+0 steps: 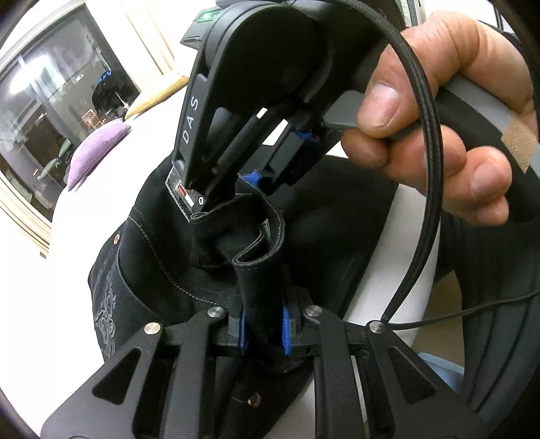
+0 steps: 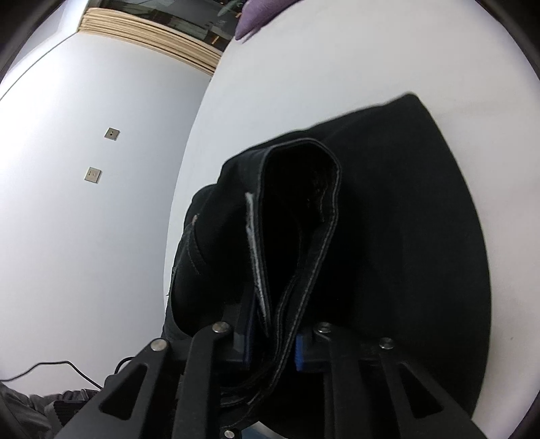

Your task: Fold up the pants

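Black pants (image 1: 162, 256) with pale stitching and an embroidered back pocket hang over a white table (image 1: 77, 216). My left gripper (image 1: 265, 332) is shut on a bunched strip of the waistband. My right gripper (image 1: 251, 187), held by a bare hand, faces it from above and is shut on the same waistband a short way along. In the right wrist view my right gripper (image 2: 271, 347) clamps the folded waistband, and the pants (image 2: 388, 219) lie spread on the table (image 2: 303, 84) beyond it.
A purple cushion (image 1: 96, 150) lies at the table's far side, also in the right wrist view (image 2: 253, 15). A black cable (image 1: 425, 189) loops from the right gripper. The white floor (image 2: 84, 219) lies left of the table edge.
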{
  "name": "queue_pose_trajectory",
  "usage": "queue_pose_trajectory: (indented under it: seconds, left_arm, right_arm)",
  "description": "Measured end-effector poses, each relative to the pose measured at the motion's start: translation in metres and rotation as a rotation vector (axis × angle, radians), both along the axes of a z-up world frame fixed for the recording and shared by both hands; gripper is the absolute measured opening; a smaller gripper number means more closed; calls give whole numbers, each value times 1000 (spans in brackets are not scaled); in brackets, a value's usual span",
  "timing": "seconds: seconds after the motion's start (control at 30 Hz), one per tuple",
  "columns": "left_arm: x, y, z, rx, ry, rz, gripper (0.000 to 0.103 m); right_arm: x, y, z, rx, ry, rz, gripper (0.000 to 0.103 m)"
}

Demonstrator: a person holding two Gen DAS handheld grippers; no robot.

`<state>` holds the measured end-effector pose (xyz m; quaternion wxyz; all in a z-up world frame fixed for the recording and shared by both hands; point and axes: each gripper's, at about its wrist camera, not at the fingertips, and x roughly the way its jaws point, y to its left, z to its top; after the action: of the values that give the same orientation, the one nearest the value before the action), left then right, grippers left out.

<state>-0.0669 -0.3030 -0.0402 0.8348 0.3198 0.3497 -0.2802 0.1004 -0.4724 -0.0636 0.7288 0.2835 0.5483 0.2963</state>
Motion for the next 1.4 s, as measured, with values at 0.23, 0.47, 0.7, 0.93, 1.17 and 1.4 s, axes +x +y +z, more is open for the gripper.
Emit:
queue_pose_trajectory:
  seconds: [0.23, 0.47, 0.7, 0.93, 1.17, 1.4]
  left_arm:
    - [0, -29, 7, -6, -16, -52, 14]
    - [-5, -62, 6, 1, -15, -98, 14]
    - [-5, -73, -2, 25, 11, -120, 14]
    - [-2, -49, 6, -49, 131, -159, 23]
    - [-4, 32, 72, -370, 166, -64, 64]
    - [88, 107, 61, -578, 286, 239, 64]
  right_arm:
    - [8, -23, -1, 40, -25, -5, 16]
    - [28, -43, -15, 150, -16, -38, 16]
    - [15, -60, -36, 193, 23, -88, 17]
    - [1, -72, -45, 219, 67, -152, 33]
    - [-33, -99, -11, 77, 31, -322, 52]
    - [-40, -23, 34, 132, -74, -122, 38]
